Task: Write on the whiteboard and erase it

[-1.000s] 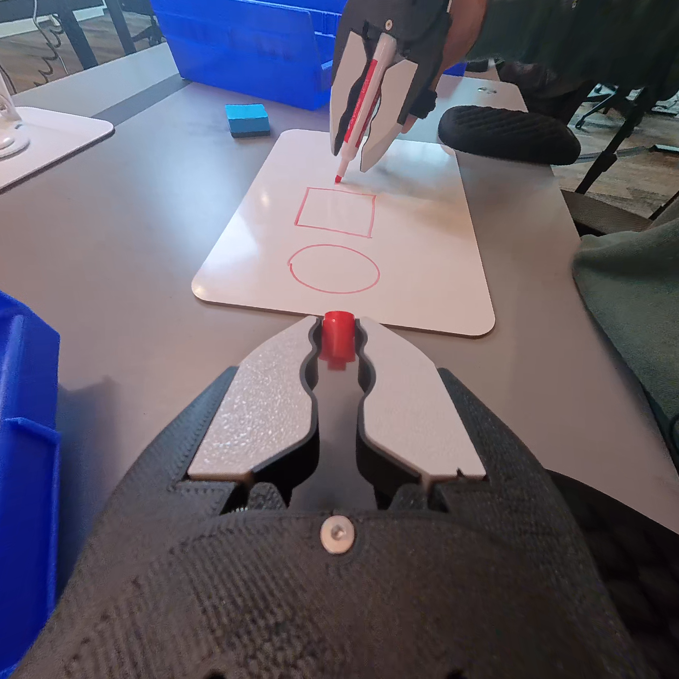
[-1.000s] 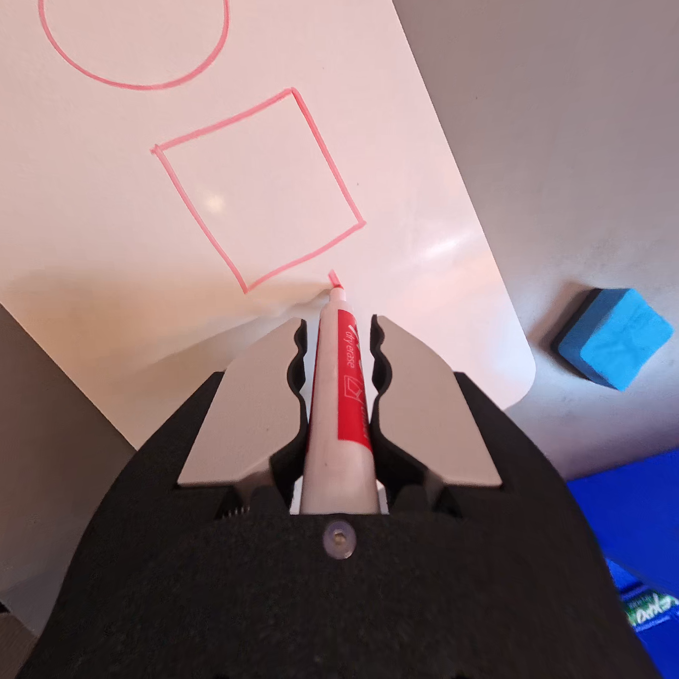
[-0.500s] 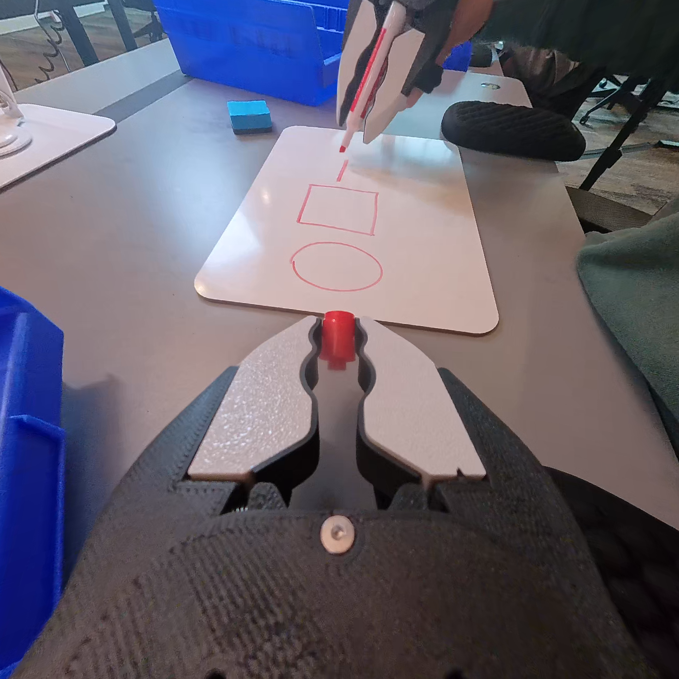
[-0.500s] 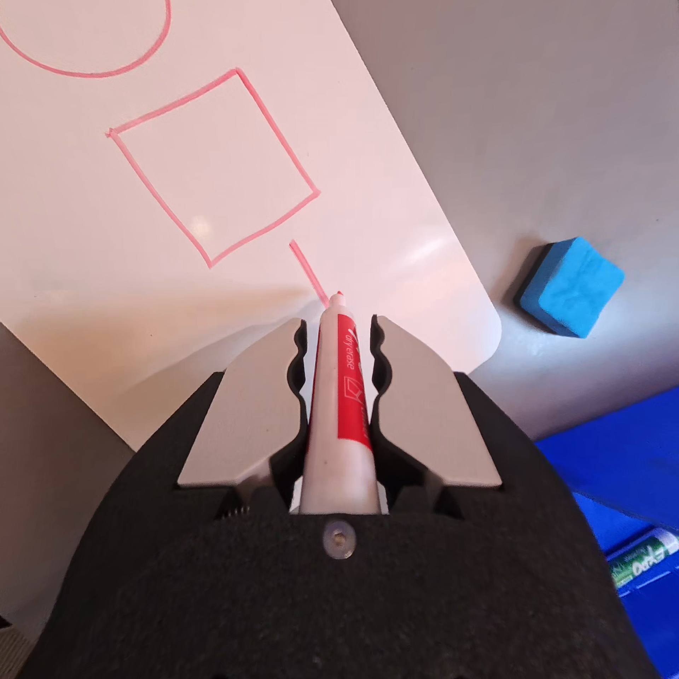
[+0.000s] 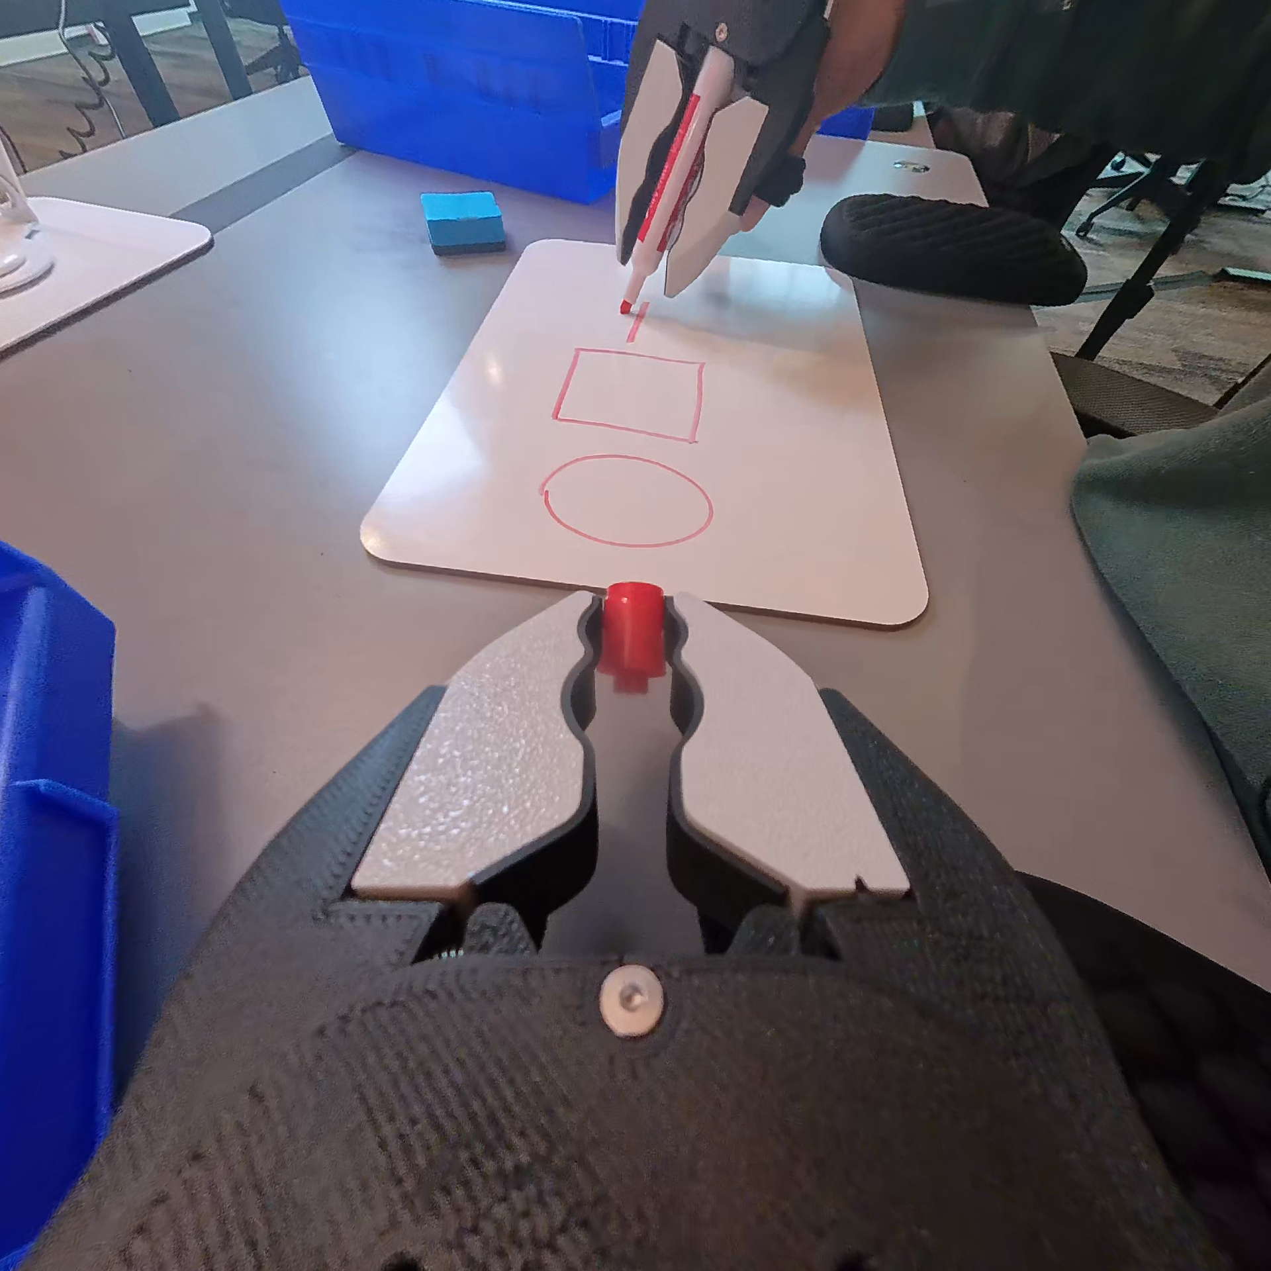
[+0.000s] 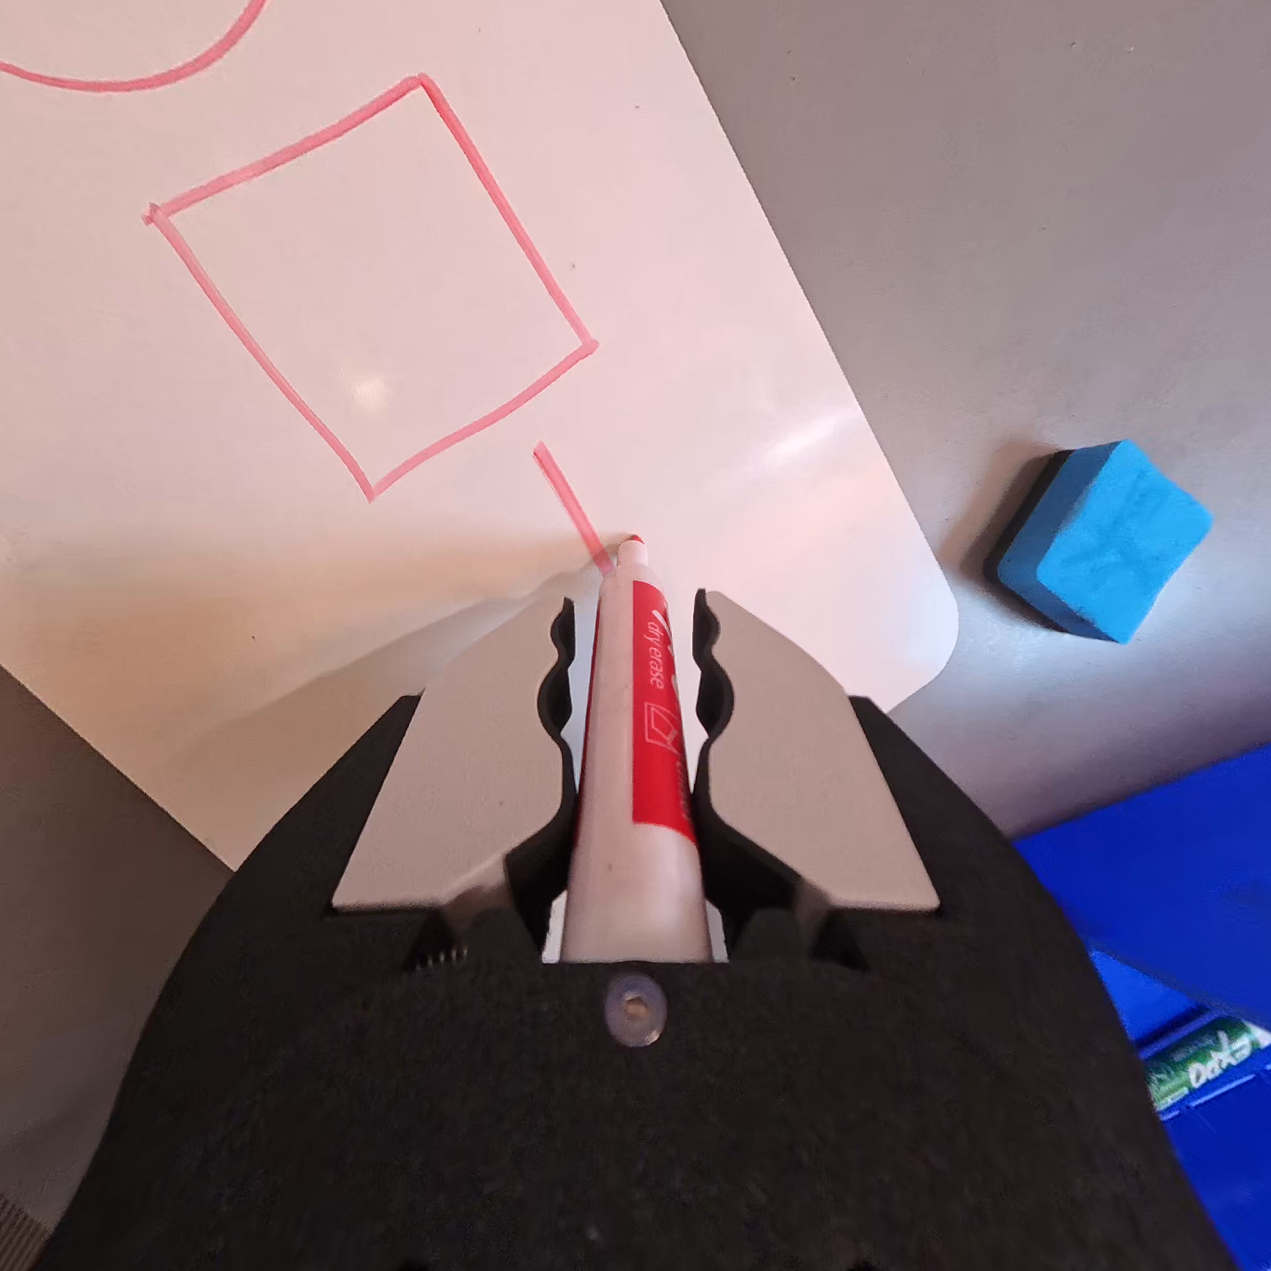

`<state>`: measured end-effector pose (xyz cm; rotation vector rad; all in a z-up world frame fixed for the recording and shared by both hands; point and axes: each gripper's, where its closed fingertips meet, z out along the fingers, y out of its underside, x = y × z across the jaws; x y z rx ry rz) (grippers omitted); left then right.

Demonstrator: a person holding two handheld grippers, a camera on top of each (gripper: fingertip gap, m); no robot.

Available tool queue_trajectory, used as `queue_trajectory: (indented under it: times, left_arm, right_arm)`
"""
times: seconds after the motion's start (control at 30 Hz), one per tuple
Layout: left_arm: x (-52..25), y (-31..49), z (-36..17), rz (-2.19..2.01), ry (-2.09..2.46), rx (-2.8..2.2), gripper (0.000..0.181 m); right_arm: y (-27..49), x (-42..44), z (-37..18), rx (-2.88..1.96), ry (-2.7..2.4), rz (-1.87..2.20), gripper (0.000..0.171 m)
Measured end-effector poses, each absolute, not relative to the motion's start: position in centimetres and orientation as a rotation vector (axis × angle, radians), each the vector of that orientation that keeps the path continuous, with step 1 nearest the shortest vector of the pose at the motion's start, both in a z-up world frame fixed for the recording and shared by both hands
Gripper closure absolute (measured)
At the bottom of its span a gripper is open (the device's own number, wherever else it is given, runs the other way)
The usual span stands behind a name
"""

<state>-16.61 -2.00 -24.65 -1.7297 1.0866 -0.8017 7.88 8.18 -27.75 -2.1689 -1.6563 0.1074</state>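
On the grey table [image 5: 227, 385] the whiteboard [image 5: 791, 495] lies flat, bearing a red circle [image 5: 627, 501] at its near end, a red square [image 5: 629, 393] beyond it, and a short red stroke [image 6: 569, 501] farther still.

Right gripper [image 6: 633, 612]: fingers clamped on the red marker [image 6: 636, 750], which runs lengthwise between them. The marker's tip sits at the far end of the short stroke; whether it is pressing the board or just clear of it cannot be settled from either view.

Left gripper [image 5: 631, 612]: fingers closed on the red cap [image 5: 631, 633], held just short of the board's near edge, clear of the writing.

Step in hand, as judged: a third figure is under way beyond the square. To do it well, keep the marker at its present lean with light, even pressure, turn the line cleanly at each corner, and stay inside the board's far edge, which is close. The left gripper should keep the cap off the board to avoid smearing.

A blue eraser [image 6: 1100, 540] rests on the table just off the board's far left corner, untouched.

Containers: a blue bin [image 5: 461, 89] stands at the far side; the right wrist view shows a green-labelled marker [image 6: 1203, 1056] lying in it. A second blue bin [image 5: 48, 791] sits near left; its contents are not visible.
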Motion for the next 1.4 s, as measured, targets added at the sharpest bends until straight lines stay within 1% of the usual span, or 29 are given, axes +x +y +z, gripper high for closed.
queue_trajectory:
  times: [0.37,0.57,0.77,0.93,1.07,1.4]
  left_arm:
    - [-16.6,-2.0,-24.7,-0.796,1.092,-1.732,0.164]
    - [-16.5,-2.1,-24.8,-0.789,1.098,-1.729,0.164]
    - [-16.5,-2.1,-24.7,-0.791,1.096,-1.728,0.164]
    - [-16.6,-2.0,-24.7,-0.789,1.093,-1.727,0.164]
    - [-16.5,-2.1,-24.7,-0.789,1.099,-1.727,0.164]
    - [-16.7,-2.0,-24.6,-0.804,1.084,-1.732,0.165]
  right_arm:
    - [7.5,10.1,-27.7,-2.206,-1.635,0.064,0.138]
    - [7.2,9.9,-27.7,-2.199,-1.646,0.071,0.138]
    - [4.8,8.5,-27.7,-2.19,-1.7,0.149,0.138]
    - [7.1,10.1,-26.4,-2.207,-1.557,0.149,0.138]
    - [9.0,11.7,-26.7,-2.256,-1.472,0.156,0.137]
    - [10.3,11.8,-27.2,-2.281,-1.47,0.164,0.137]
